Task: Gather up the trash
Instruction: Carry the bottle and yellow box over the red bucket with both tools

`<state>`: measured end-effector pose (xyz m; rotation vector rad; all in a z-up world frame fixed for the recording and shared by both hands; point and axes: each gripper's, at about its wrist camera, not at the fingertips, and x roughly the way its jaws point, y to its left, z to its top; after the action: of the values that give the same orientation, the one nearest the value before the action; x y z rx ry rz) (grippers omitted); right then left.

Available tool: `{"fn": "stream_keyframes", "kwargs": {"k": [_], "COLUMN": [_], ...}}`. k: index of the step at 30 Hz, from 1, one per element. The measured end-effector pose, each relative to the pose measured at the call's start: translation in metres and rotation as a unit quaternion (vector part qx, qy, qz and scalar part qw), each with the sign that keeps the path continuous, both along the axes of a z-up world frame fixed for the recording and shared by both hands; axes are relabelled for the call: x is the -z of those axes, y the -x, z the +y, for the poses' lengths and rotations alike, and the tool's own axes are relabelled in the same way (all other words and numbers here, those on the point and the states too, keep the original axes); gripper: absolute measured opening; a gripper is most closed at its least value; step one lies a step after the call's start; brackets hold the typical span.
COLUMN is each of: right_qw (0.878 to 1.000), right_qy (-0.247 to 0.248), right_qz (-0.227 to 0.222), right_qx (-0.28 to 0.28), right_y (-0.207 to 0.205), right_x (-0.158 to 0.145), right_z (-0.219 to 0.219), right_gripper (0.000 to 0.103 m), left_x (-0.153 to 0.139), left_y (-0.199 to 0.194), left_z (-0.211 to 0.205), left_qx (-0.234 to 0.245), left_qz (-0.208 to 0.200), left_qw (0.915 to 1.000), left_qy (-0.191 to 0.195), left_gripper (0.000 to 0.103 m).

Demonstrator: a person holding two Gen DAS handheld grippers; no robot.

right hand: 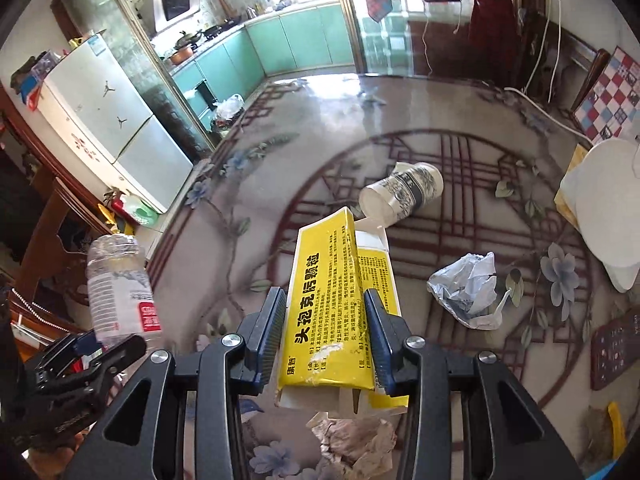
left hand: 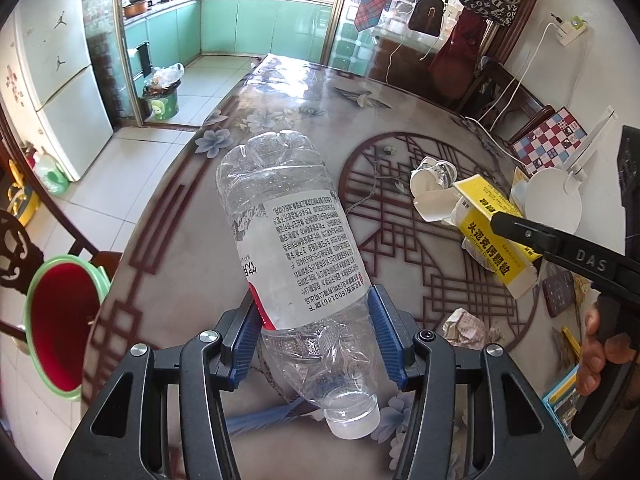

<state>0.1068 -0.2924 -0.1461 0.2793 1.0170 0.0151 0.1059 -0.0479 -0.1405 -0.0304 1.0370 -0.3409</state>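
My left gripper [left hand: 314, 336] is shut on a clear empty plastic bottle [left hand: 292, 240] with a white label, held above the table's left side, cap toward the camera. The bottle also shows in the right wrist view [right hand: 120, 284]. My right gripper [right hand: 326, 332] is shut on a flattened yellow medicine box [right hand: 334, 304], held above the table; it also shows in the left wrist view [left hand: 492, 232]. A tipped paper cup [right hand: 400, 196], a crumpled white paper [right hand: 468, 288] and a crumpled wad [right hand: 352, 444] lie on the table. A bin with a red inside and green rim [left hand: 60, 320] stands on the floor at the left.
The round patterned table [left hand: 280, 92] carries a white lamp base [right hand: 608, 208], a dark calculator [right hand: 612, 348] and a yellow item [right hand: 616, 428] at the right. A chair with a checked cushion [right hand: 612, 92] stands behind. A fridge [left hand: 60, 72] and a kitchen bin [left hand: 162, 96] are at the left.
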Motion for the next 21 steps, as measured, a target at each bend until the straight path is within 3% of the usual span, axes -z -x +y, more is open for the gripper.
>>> {"fn": "stream_keyframes", "kwargs": {"k": [12,21], "right_qw": [1.0,0.999], "right_qy": [-0.001,0.008], "right_qz": [-0.03,-0.035], "right_qx": [-0.004,0.021], "right_y": [0.014,0.026], "right_x": [-0.032,-0.046], "right_z": [0.028,0.055], "right_gripper": [0.038,0.038], "left_x": [-0.003,-0.008], "left_y": [-0.002,-0.01], "left_z": [0.019,0.036], "left_qx": [-0.001,0.03], "left_qz": [-0.001,-0.008], "left_qw": [1.0,0.9995], "left_qy": [0.002,0.01], "left_gripper": [0.051,0.051]}}
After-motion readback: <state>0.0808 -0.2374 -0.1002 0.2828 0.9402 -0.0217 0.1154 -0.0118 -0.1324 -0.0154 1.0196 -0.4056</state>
